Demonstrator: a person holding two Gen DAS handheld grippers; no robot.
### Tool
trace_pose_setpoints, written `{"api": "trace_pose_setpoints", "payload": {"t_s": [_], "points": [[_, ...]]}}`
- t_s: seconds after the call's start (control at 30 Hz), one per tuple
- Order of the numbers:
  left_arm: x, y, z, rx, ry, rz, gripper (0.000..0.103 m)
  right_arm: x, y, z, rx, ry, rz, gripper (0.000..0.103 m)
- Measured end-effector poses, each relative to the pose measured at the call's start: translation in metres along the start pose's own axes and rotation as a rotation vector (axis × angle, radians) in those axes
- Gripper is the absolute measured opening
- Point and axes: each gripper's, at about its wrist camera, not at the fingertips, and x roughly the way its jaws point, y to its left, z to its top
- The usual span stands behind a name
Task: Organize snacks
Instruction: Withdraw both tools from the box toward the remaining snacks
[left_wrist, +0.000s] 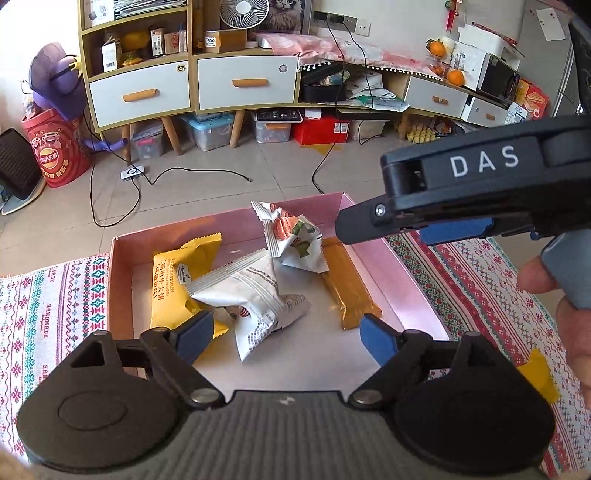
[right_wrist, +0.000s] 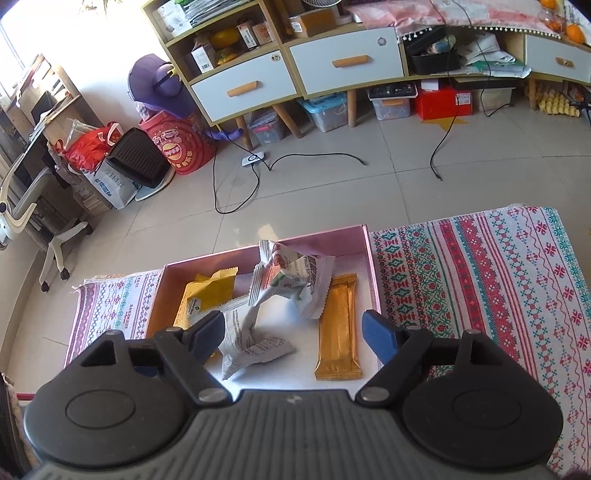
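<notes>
Nearest the lens, the left tool (left_wrist: 286, 334) hangs spread wide over the near end of the pink box (left_wrist: 120, 280), its blue pads empty. The right tool (right_wrist: 293, 336) is likewise wide and empty above the same box; in the left view its black body marked "DAS" juts in from the right, crossing over the box's far right corner.

Behind everything runs the long wooden cabinet (right_wrist: 347, 62) with white drawer fronts and orange handles, clear storage bins (right_wrist: 327, 112) tucked under it, black cables (right_wrist: 236, 184) looping across the tiled floor. A woven cloth (right_wrist: 480, 280) with red and teal cross-stitch bands covers the tabletop under the shallow, stiff-walled box.

All the snacks lie inside the box: a flat yellow packet (left_wrist: 171, 284) at left, a crinkled white pouch (left_wrist: 255, 295) overlapping it in the middle, a puffed white wrapper (left_wrist: 295, 236) with orange print standing behind, and a slim golden bar (right_wrist: 338, 328) along the right wall.
</notes>
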Motion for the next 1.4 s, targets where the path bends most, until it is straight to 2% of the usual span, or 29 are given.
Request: {"api": "trace_pose_setpoints", "payload": {"t_s": [0.43, 0.67, 0.97, 1.4], "points": [[-0.044, -0.002, -0.034, 0.001, 0.006, 0.007, 0.098, -0.035, 0.003, -0.037, -0.029, 0.002, -0.004, 0.089], [-0.060, -0.005, -0.057, 0.022, 0.011, 0.009, 0.102, -0.048, 0.004, -0.063, -0.060, 0.019, -0.002, 0.096], [-0.075, -0.003, -0.086, 0.068, 0.035, 0.013, 0.103, -0.066, -0.006, -0.094, -0.068, 0.035, 0.010, 0.099], [-0.092, 0.001, -0.138, 0.086, 0.056, -0.010, 0.103, -0.076, -0.010, -0.148, -0.214, 0.105, -0.053, 0.100]]}}
